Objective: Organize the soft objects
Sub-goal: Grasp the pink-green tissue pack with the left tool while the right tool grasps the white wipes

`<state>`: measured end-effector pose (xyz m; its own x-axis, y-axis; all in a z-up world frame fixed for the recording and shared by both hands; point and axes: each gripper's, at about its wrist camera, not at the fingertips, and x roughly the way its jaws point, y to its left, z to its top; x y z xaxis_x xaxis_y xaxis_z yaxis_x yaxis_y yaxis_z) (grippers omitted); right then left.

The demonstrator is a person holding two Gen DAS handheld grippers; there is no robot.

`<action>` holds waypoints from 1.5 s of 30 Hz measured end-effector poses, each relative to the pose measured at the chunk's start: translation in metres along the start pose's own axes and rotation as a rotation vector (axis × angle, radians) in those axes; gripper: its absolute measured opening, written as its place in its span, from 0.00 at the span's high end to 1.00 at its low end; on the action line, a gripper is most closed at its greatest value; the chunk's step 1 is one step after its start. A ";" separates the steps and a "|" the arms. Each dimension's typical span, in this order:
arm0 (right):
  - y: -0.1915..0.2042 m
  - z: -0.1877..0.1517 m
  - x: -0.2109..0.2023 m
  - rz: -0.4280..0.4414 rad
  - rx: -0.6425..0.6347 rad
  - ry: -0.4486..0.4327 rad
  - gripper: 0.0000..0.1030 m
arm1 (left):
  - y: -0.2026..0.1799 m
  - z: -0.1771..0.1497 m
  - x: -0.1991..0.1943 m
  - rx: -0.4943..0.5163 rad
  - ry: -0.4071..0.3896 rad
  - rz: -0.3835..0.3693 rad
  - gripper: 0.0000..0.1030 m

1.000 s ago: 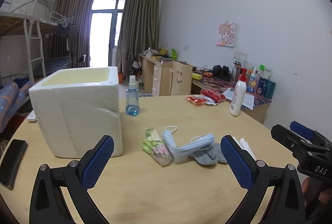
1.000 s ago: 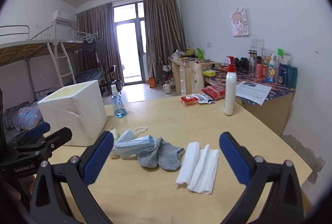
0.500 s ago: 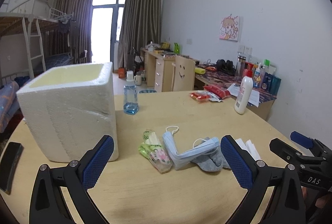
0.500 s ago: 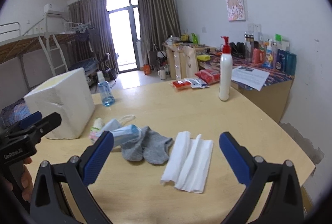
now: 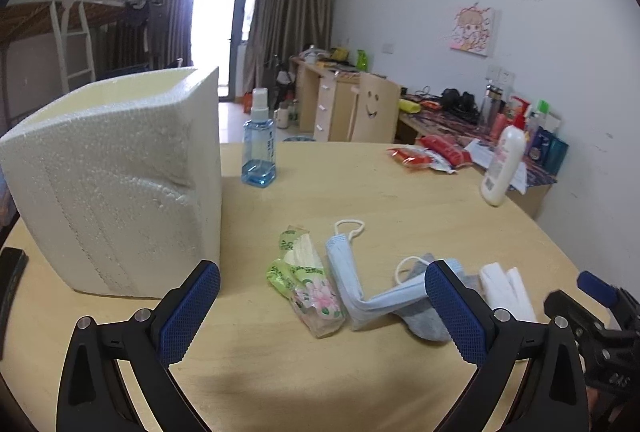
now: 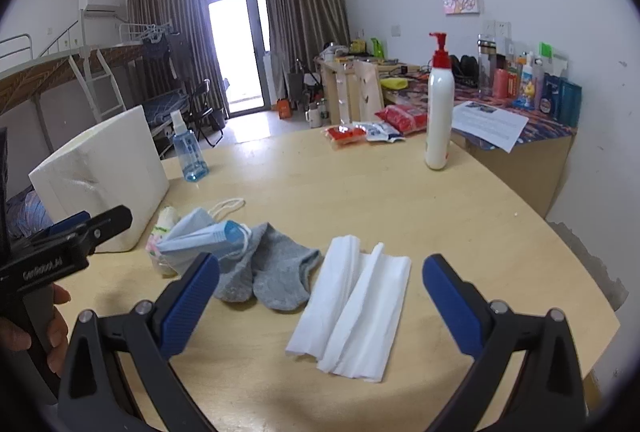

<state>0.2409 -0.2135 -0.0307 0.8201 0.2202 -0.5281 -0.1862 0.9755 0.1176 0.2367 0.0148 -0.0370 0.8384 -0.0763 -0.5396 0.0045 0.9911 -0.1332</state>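
Observation:
On the round wooden table lie a green tissue pack [image 5: 308, 284], a blue face mask [image 5: 352, 280], grey socks [image 6: 272, 272] and white folded tissues [image 6: 352, 304]. A tall white foam box [image 5: 120, 176] with an open top stands to their left. My left gripper [image 5: 320, 308] hovers open just short of the tissue pack and mask. My right gripper [image 6: 320, 296] is open above the socks and white tissues, holding nothing. In the right wrist view the left gripper [image 6: 80, 228] shows at the left edge, beside the foam box [image 6: 104, 168].
A blue spray bottle [image 5: 259, 144] stands behind the foam box. A white pump bottle [image 6: 439, 112] and red snack packets [image 6: 348, 132] sit at the far side. A dark phone [image 5: 10, 280] lies at the left edge. Desks and a bunk bed stand beyond.
Both grippers have come lower and closer to the soft items; they now look larger in both views. Both stay open and nothing on the table has moved.

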 end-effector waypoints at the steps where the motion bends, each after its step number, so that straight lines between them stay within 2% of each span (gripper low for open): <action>1: 0.000 0.000 0.002 0.004 -0.002 0.007 0.01 | 0.000 0.000 0.004 0.002 0.001 0.016 0.04; 3: 0.000 0.000 0.006 0.006 -0.009 0.018 0.01 | 0.001 0.001 0.010 -0.006 0.007 0.036 0.12; 10: -0.003 -0.002 0.017 0.021 -0.018 0.057 0.01 | 0.006 0.001 0.037 -0.049 0.077 0.060 0.23; 13: -0.005 -0.004 0.022 0.030 -0.011 0.078 0.01 | 0.008 0.000 0.046 -0.056 0.101 0.074 0.32; 19: -0.010 -0.007 0.033 0.054 -0.002 0.116 0.01 | 0.013 -0.003 0.060 -0.072 0.151 0.095 0.38; 24: -0.013 -0.007 0.039 0.073 0.004 0.125 0.01 | 0.014 -0.003 0.070 -0.076 0.185 0.114 0.56; 28: -0.015 -0.008 0.045 0.081 -0.001 0.146 0.01 | 0.018 -0.006 0.077 -0.084 0.212 0.135 0.56; 30: -0.016 -0.009 0.047 0.080 -0.004 0.161 0.01 | 0.017 -0.005 0.078 -0.079 0.209 0.145 0.65; 32: -0.017 -0.009 0.048 0.078 -0.006 0.168 0.01 | 0.014 -0.005 0.080 -0.068 0.210 0.146 0.67; 37: -0.020 -0.011 0.055 0.042 -0.011 0.211 0.13 | 0.010 -0.007 0.082 -0.034 0.214 0.150 0.74; 39: -0.021 -0.013 0.059 0.023 -0.021 0.233 0.25 | 0.010 -0.007 0.081 -0.030 0.214 0.147 0.75; 40: -0.021 -0.014 0.060 0.008 -0.023 0.238 0.27 | 0.010 -0.007 0.081 -0.028 0.213 0.145 0.76; 45: -0.021 -0.016 0.061 -0.045 -0.049 0.267 0.29 | 0.010 -0.007 0.082 -0.022 0.217 0.140 0.77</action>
<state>0.2863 -0.2206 -0.0785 0.6573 0.1623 -0.7359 -0.1842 0.9815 0.0519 0.3015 0.0175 -0.0883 0.6933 0.0377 -0.7197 -0.1177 0.9912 -0.0614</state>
